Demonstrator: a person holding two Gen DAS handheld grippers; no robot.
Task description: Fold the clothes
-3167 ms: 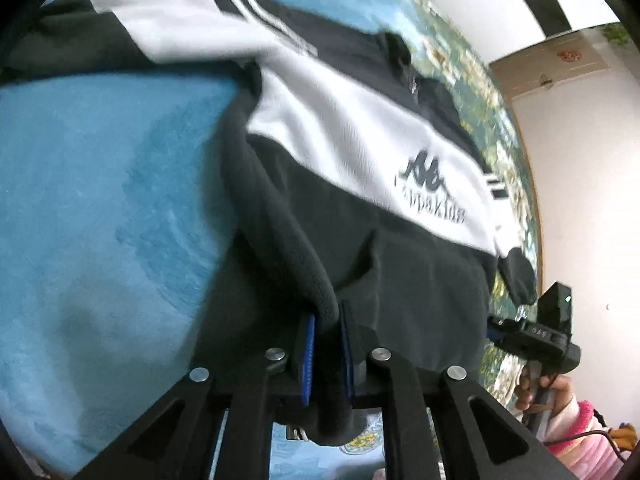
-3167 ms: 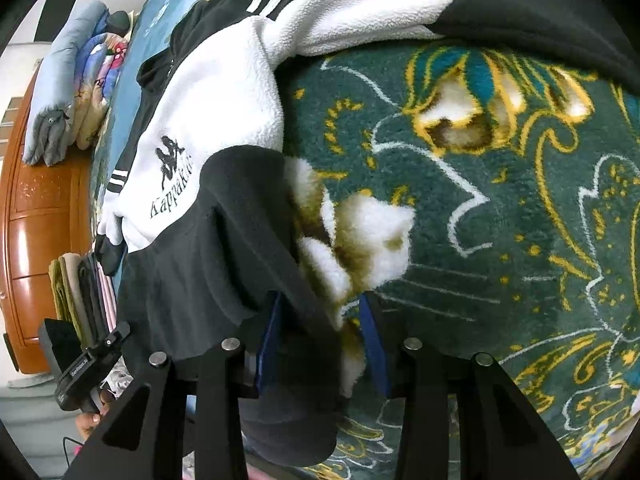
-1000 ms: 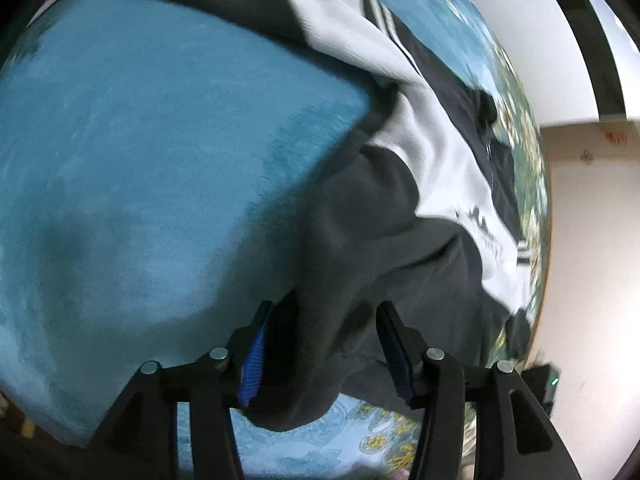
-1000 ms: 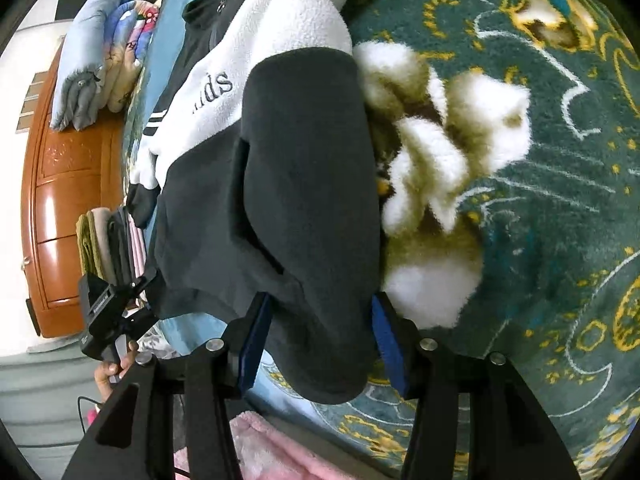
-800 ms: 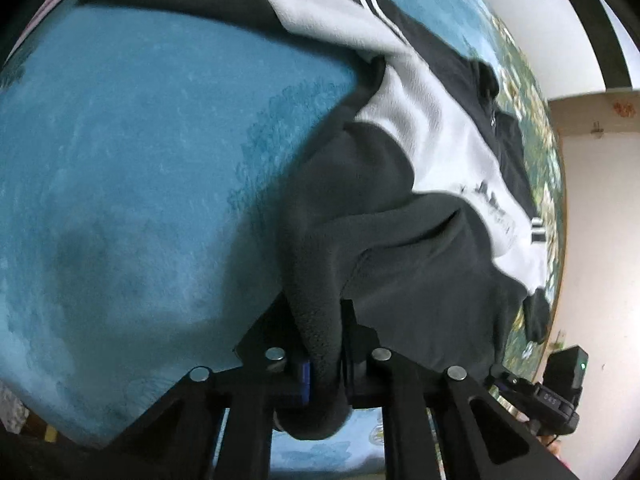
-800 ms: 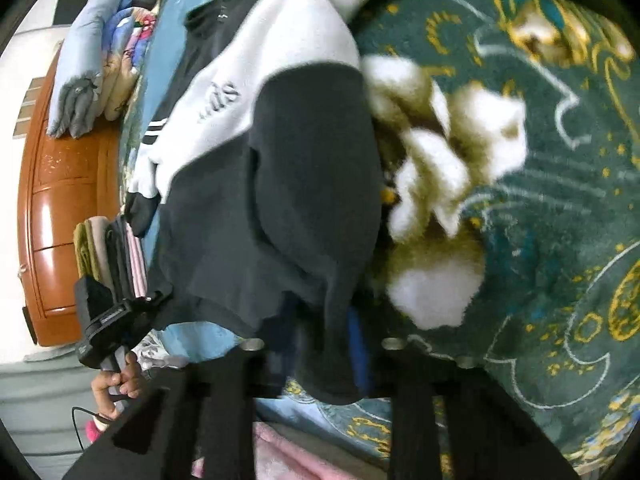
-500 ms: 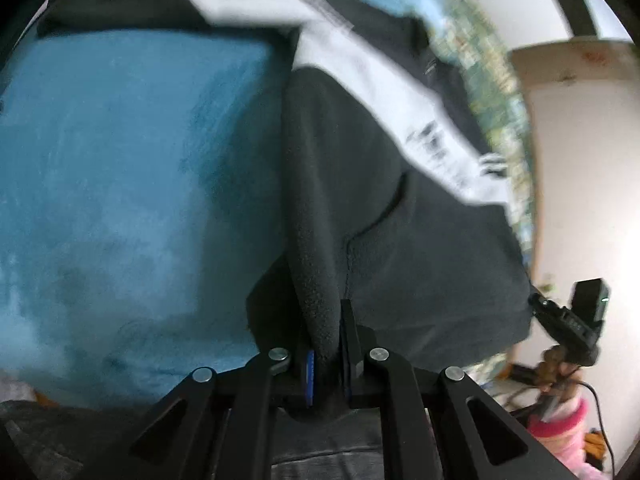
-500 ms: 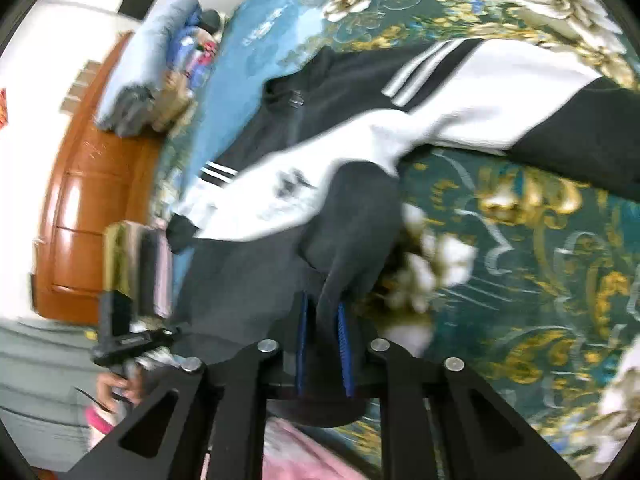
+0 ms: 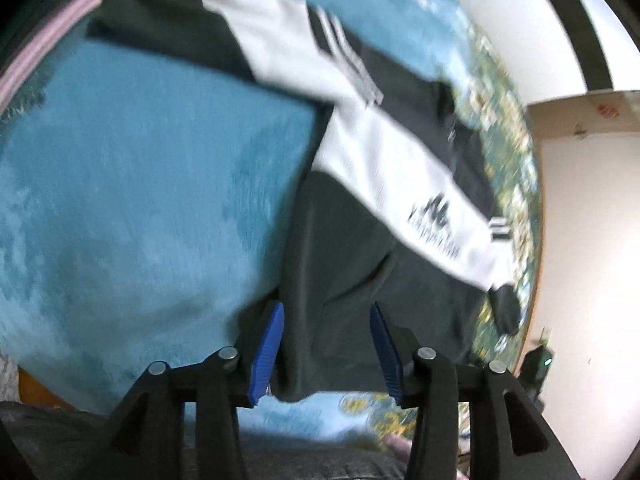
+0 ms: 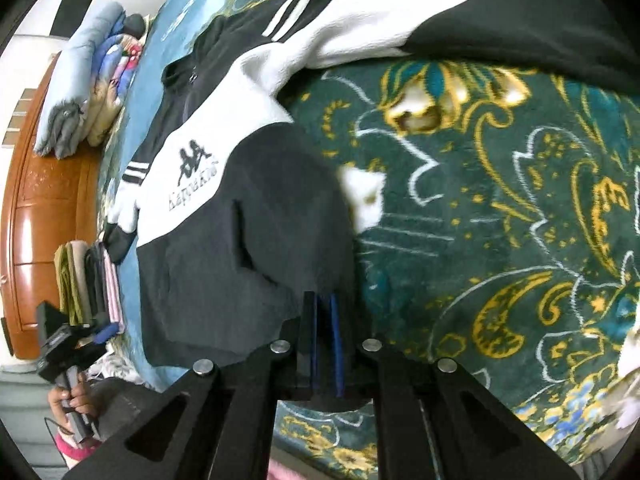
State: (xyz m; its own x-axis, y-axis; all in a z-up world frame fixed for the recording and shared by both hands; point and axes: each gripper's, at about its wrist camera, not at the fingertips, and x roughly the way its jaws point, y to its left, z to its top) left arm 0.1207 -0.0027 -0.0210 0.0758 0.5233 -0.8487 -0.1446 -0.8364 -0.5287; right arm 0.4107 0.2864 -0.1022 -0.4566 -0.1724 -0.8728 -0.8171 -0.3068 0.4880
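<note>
Sweatshirt (image 10: 224,236) is lying front-up on the bed (image 10: 500,208), hem at the near edge, collar pointing toward the far edge. Long axis is running straight away from both sets of fingers, sleeves spreading out sideways.

Left gripper (image 9: 326,350) is sitting at the hem's left corner with its fingers spread wide. Dark hem cloth is lying in the gap between the blue pads (image 9: 268,350), but nothing is pinching it; the frame is blurred, so contact with either pad is unclear.

Right gripper (image 10: 325,340) is at the hem's right corner, fingers closed almost flat together. Dark fleece is bunching right at the tips, so I'm judging it is clamping the hem edge, though the pinched cloth itself is barely showing.

Both grippers are equally near the hem. I'm guessing the next fold is going away from the fingers, hem toward collar, so the left needs a grip first.

Material: thick soft fleece, black lower body and shoulders, white chest band with a black logo (image 10: 192,162), striped trim on the sleeves. It is slumping and creasing, not holding shape. The bed cover is plush pile, plain teal on the left side, dark green with gold scrolls on the right. Folded clothes (image 10: 86,280) are stacked at the bed's left edge.
</note>
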